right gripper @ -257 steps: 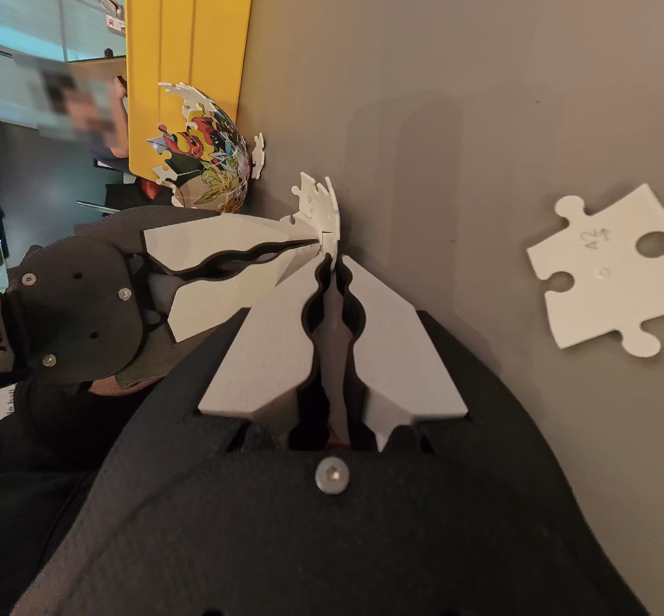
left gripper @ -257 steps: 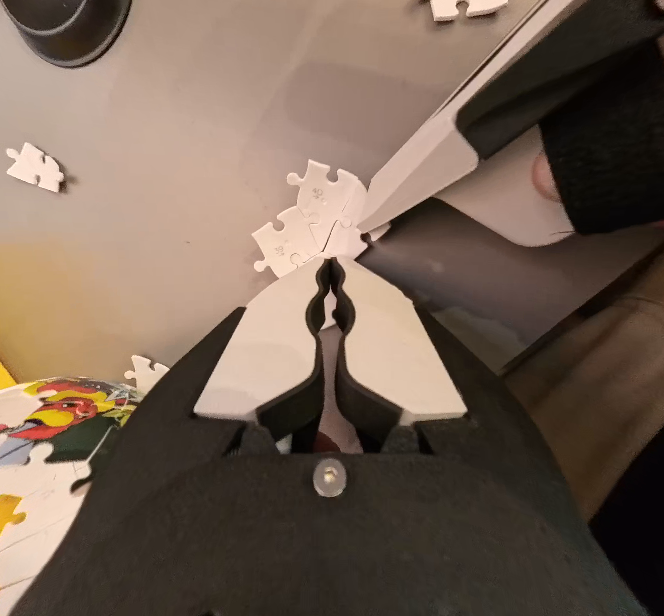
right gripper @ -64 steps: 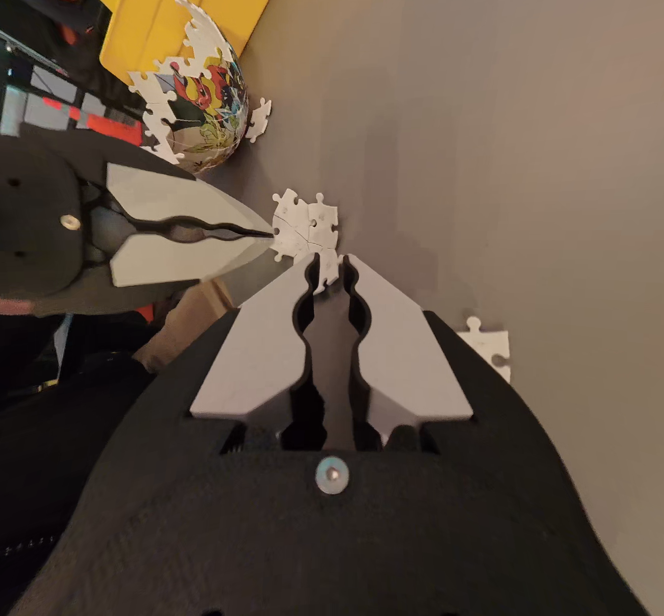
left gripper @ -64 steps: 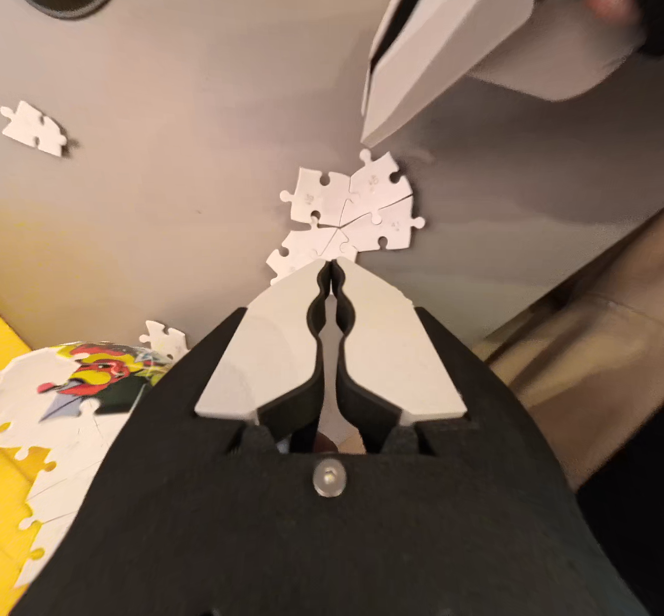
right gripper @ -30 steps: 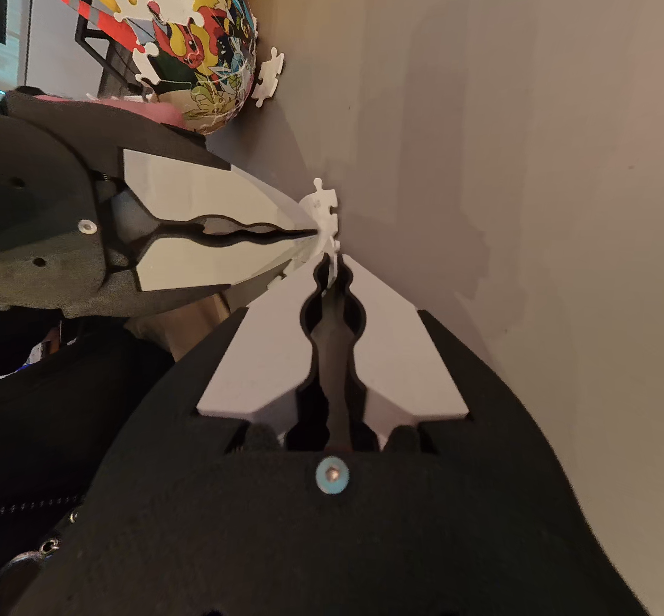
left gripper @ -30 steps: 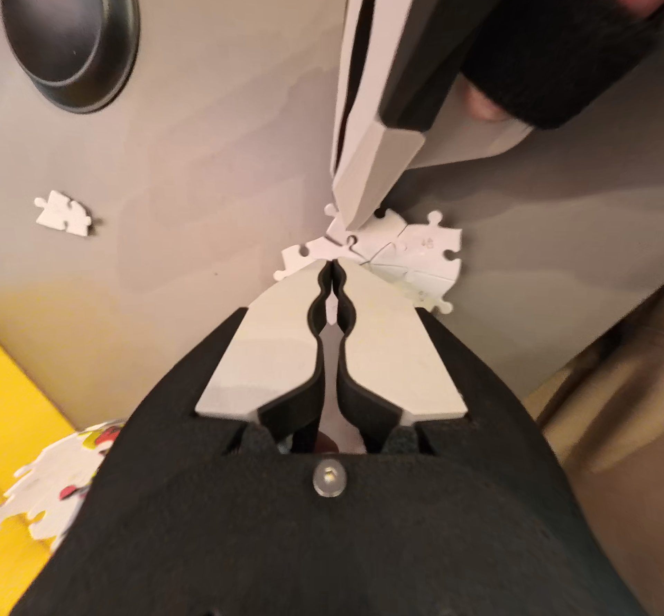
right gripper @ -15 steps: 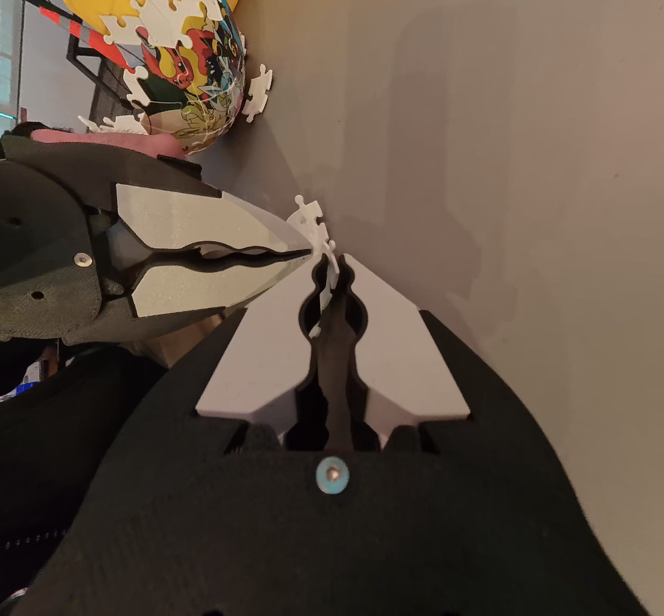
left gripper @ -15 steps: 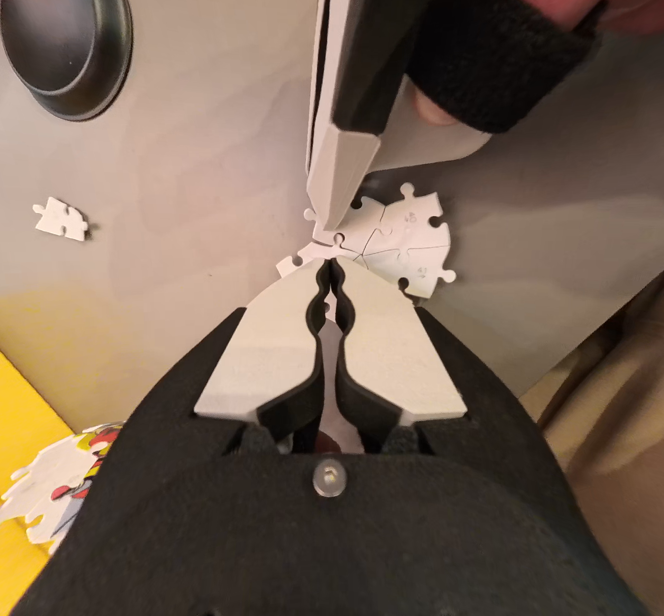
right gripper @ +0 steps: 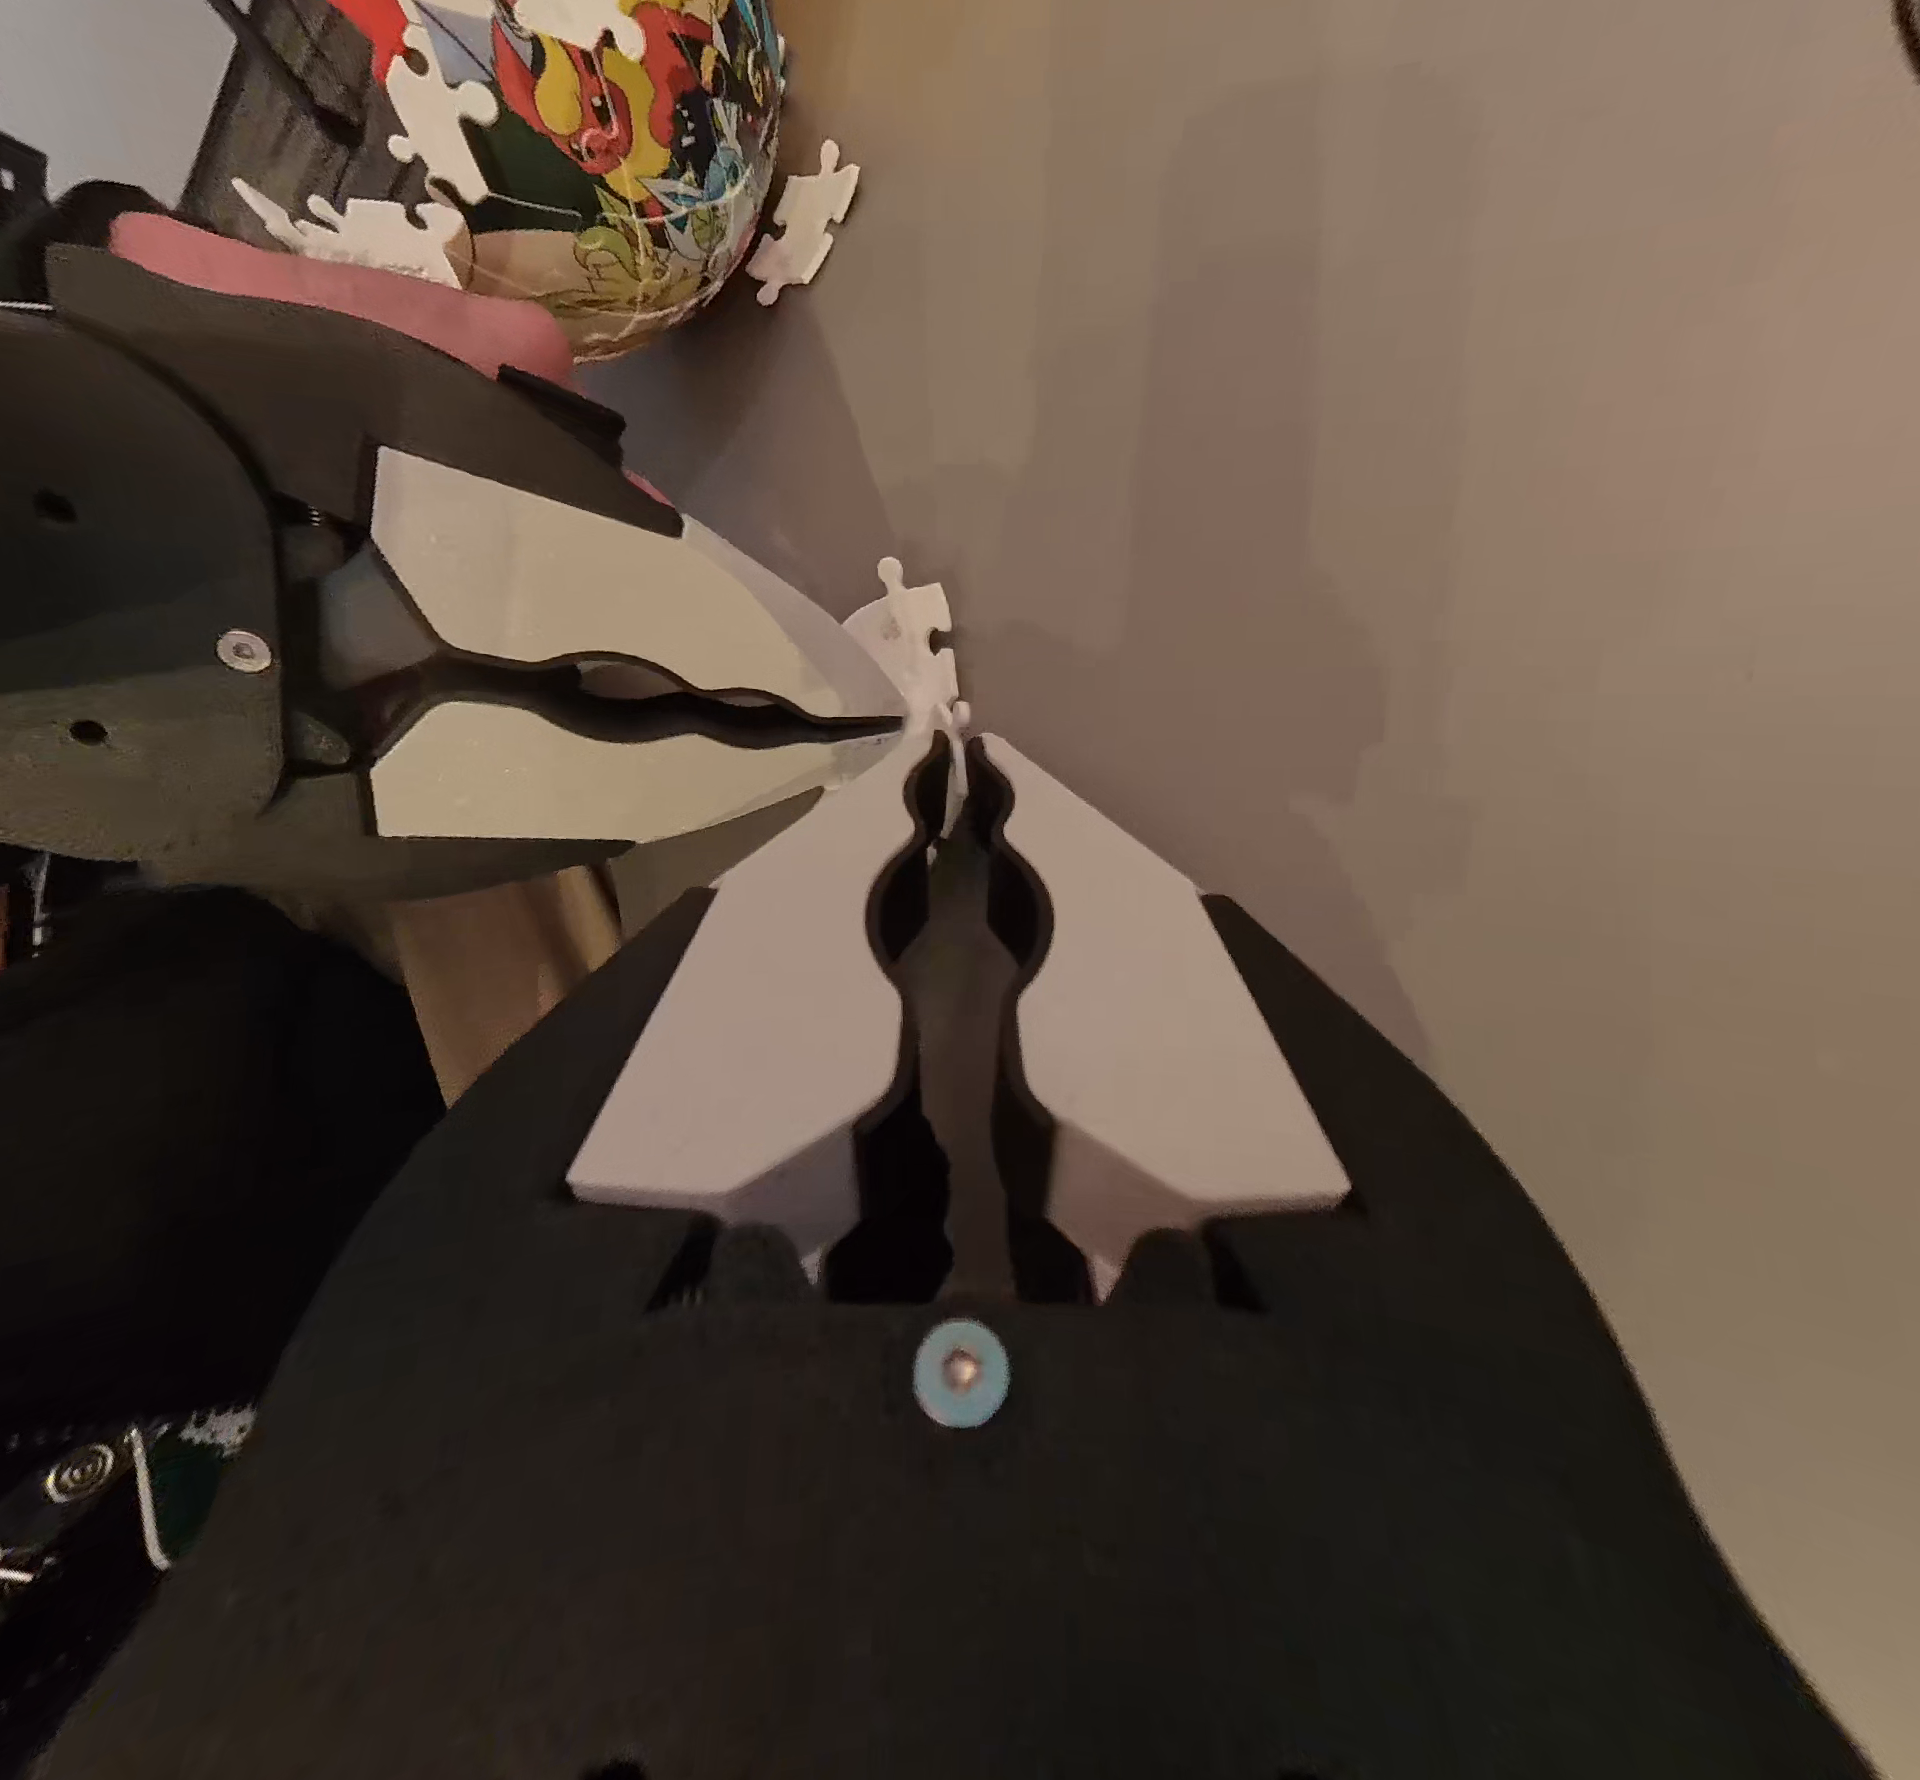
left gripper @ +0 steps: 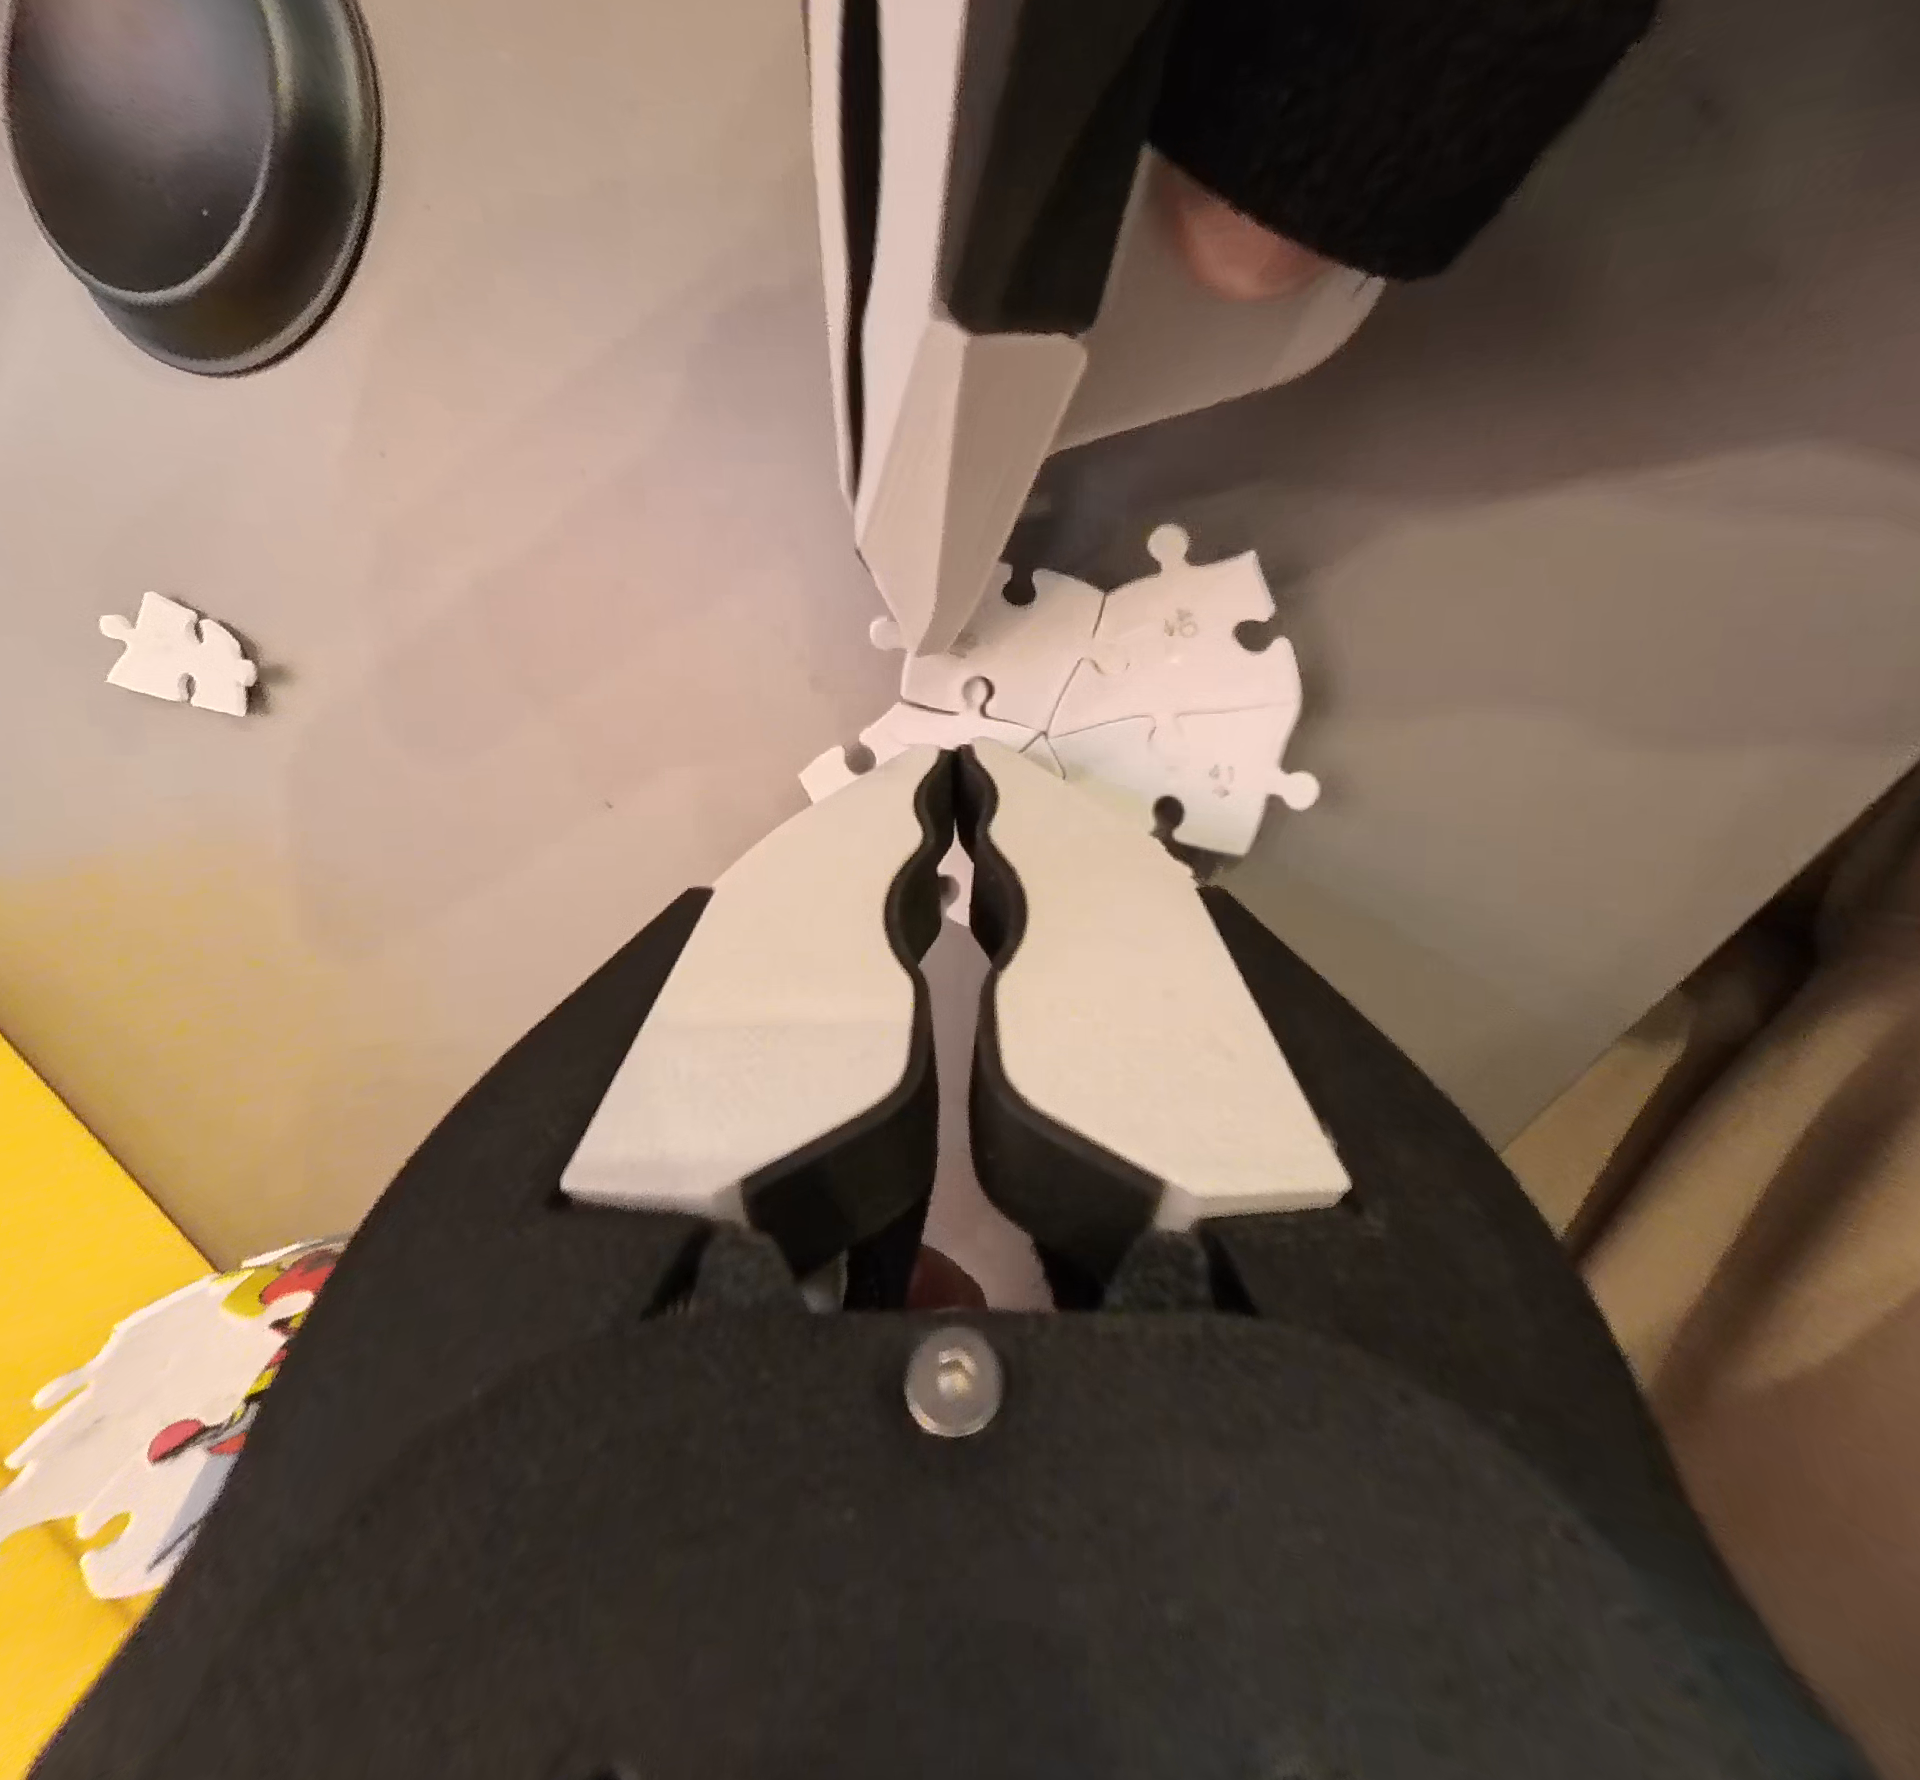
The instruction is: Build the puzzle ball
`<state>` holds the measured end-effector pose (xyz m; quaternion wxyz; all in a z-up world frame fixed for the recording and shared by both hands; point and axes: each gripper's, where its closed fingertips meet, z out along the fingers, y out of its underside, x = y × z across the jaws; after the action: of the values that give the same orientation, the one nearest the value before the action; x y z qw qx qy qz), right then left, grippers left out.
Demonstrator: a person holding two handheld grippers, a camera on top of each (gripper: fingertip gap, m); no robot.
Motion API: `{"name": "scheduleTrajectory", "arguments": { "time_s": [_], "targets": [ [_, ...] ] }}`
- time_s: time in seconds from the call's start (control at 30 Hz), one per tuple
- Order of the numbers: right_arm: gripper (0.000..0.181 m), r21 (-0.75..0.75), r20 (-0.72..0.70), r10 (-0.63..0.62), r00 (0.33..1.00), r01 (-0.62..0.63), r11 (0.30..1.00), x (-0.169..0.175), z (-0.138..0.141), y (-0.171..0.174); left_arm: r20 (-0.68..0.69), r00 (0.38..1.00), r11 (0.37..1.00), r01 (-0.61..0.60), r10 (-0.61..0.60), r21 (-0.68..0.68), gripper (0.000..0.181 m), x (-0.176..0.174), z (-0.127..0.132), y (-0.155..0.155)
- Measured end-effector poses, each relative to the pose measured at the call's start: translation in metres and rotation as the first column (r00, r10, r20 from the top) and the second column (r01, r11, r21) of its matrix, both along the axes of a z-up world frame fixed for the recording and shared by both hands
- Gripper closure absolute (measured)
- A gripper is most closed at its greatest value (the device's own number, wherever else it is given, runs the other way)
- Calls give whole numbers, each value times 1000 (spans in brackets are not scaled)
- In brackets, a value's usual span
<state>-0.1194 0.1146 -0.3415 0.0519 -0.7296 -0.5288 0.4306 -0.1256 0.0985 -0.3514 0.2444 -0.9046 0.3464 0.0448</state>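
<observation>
A flat cluster of several joined white puzzle pieces (left gripper: 1143, 702) is held up off the grey table, blank backs toward the left wrist camera. My left gripper (left gripper: 956, 756) is shut on its near edge. My right gripper (left gripper: 920, 624) comes in from above and is shut on the cluster's upper left edge. In the right wrist view the cluster (right gripper: 914, 634) shows edge-on, pinched between my right gripper (right gripper: 958, 743) and my left gripper (right gripper: 888, 731) coming from the left. The part-built colourful puzzle ball (right gripper: 613, 120) stands at the upper left, its open toothed rim showing; its edge also shows in the left wrist view (left gripper: 156, 1418).
A loose white piece (left gripper: 182, 670) lies on the grey table (left gripper: 520, 483) at the left, another (right gripper: 810, 224) leans by the ball. A black round dish (left gripper: 187, 120) sits at the far left. A yellow board (left gripper: 62, 1159) lies beside the ball. The table edge (left gripper: 1558, 1034) runs at the right. Less than 4 cm separates the two grippers' tips. The black round dish (left gripper: 187, 120) sits 15 cm or so from the ends of my right fingers.
The right gripper came down from above and shut on the cluster's edge. Both grippers now hold it, and the cluster has turned slightly in the last half second.
</observation>
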Motion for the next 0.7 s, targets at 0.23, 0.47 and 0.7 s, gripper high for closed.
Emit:
{"name": "scheduleTrajectory", "arguments": {
  "time_s": [0.23, 0.47, 0.7],
  "targets": [
    [177, 38, 23, -6, 1000, 5, 999, -5, -2, 3, -2, 1000, 1000, 16, -16, 8, 181, 1, 0, 0],
    [176, 50, 30, -14, 999, 12, 999, -8, -4, 5, 4, 1000, 1000, 23, -23, 9, 181, 1, 0, 0],
    [175, 122, 1, 25, 1000, -25, 992, -9, -4, 6, -2, 999, 999, 42, -42, 11, 181, 1, 0, 0]
  ]
}}
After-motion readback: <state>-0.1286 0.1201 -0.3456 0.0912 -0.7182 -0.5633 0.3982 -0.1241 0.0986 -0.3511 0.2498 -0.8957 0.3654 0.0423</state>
